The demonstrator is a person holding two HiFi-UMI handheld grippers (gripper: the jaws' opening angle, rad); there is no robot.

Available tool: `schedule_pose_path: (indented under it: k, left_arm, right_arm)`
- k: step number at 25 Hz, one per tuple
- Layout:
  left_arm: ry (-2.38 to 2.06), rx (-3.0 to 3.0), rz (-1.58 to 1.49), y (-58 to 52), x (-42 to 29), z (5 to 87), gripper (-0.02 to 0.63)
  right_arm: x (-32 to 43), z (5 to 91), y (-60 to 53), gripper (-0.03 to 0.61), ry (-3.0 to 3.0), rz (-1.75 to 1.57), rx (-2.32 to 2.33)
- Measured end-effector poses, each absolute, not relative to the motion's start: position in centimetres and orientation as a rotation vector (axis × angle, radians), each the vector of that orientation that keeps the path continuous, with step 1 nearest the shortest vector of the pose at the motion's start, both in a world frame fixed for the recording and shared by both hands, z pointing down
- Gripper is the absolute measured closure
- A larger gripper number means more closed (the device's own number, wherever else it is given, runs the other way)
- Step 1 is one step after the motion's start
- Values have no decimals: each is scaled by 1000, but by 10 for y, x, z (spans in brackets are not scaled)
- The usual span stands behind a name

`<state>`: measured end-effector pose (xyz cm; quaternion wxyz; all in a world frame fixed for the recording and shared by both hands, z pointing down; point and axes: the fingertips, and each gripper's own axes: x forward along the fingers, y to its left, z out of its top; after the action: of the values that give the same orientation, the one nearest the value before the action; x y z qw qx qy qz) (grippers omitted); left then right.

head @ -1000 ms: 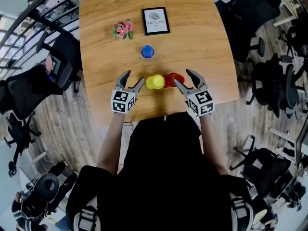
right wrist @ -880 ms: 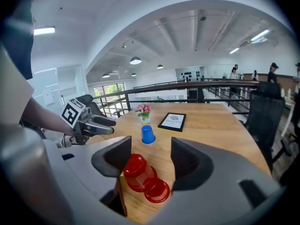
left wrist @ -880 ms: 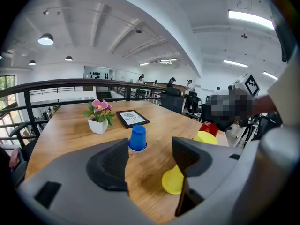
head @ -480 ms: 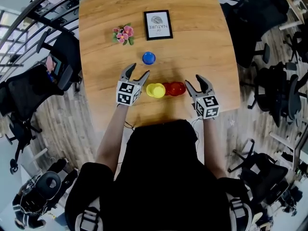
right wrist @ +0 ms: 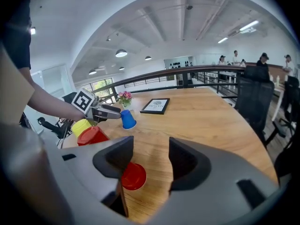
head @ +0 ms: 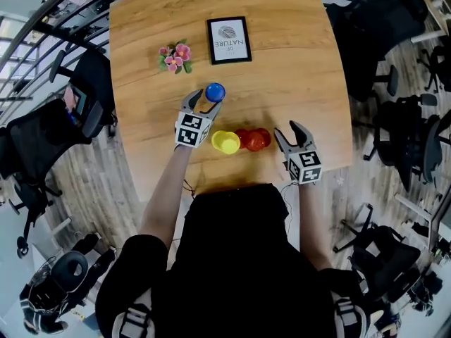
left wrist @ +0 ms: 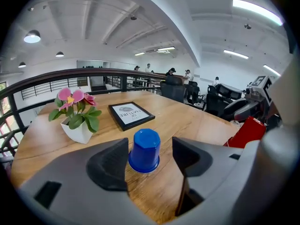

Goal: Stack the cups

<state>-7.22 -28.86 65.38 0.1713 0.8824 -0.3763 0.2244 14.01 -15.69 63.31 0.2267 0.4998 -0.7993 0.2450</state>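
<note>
A blue cup (head: 215,91) (left wrist: 144,150) stands upside down on the wooden table (head: 296,62). My left gripper (head: 202,103) (left wrist: 150,150) is open, with its jaws on either side of the blue cup and a small gap to each. A yellow cup (head: 226,142) and two red cups (head: 244,138) (head: 258,139) sit in a row near the front edge. My right gripper (head: 289,130) (right wrist: 151,158) is open just right of them and its jaws have just been closing. One red cup (right wrist: 133,176) lies low by its left jaw; the gap between the jaws is otherwise empty.
A framed picture (head: 229,41) and a small white pot of pink flowers (head: 173,56) stand farther back on the table. Black office chairs (head: 394,118) ring the table, and a railing (head: 63,20) runs along the left side.
My left gripper has moved away from the yellow cup up the table and now straddles the blue cup. My right gripper has drifted right and back toward the front edge.
</note>
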Motion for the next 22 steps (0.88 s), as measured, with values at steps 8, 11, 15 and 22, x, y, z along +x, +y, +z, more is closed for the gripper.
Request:
schedule_pose_path:
  k: [8, 11, 15, 22]
  left_arm:
    - [-1082, 2466, 661, -306, -68, 674, 311]
    - [-1086, 2474, 671, -308, -68, 673, 368]
    - [-1070, 2487, 687, -306, -66, 675, 379]
    - [-1065, 2514, 671, -300, -64, 664, 382]
  right_arm:
    - [156, 645, -148, 331, -2163, 709, 1373]
    - [159, 646, -148, 331, -2159, 710, 1374]
    - [160, 647, -152, 332, -2164, 703, 1377]
    - [157, 641, -146, 334, -2177, 688, 1388]
